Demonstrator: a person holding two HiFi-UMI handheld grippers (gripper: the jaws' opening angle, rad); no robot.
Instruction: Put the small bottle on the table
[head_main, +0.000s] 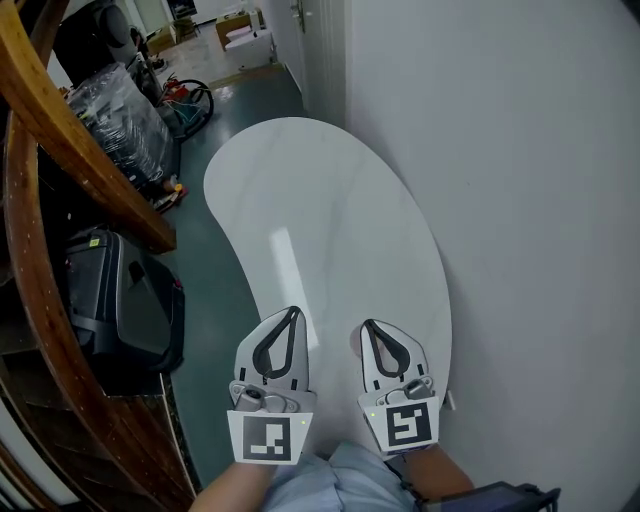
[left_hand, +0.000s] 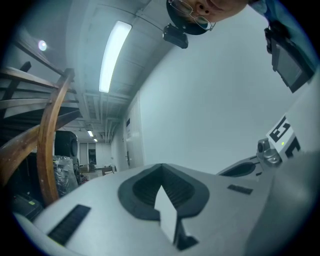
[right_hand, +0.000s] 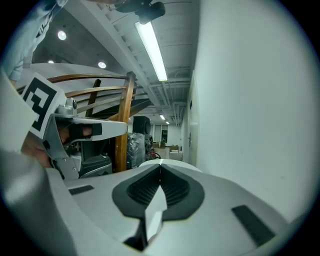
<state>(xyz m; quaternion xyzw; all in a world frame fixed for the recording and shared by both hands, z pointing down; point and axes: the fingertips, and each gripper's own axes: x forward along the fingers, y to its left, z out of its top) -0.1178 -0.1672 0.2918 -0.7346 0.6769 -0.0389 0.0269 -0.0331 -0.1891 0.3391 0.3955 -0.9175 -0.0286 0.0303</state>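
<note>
Over table (head_main: 330, 200), left hand-held gripper (head_main: 295, 313) and right hand-held gripper (head_main: 367, 326) hover closed.

We lose the table's (head_main: 330, 200) near edge under the left gripper (head_main: 293, 313) and right gripper (head_main: 368, 325); the rail (head_main: 80, 150) covers part of the case (head_main: 125, 305); far boxes (head_main: 240, 25) are unclear.

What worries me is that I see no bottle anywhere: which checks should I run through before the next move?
1. Sight of the small bottle: not ok, no view shows it.
2. The left gripper free: ok, fingers together on nothing.
3. The right gripper free: ok, fingers together on nothing.
4. Room on the table: ok, its white top is bare.
5. Where to fetch the bottle: cannot tell.
</note>
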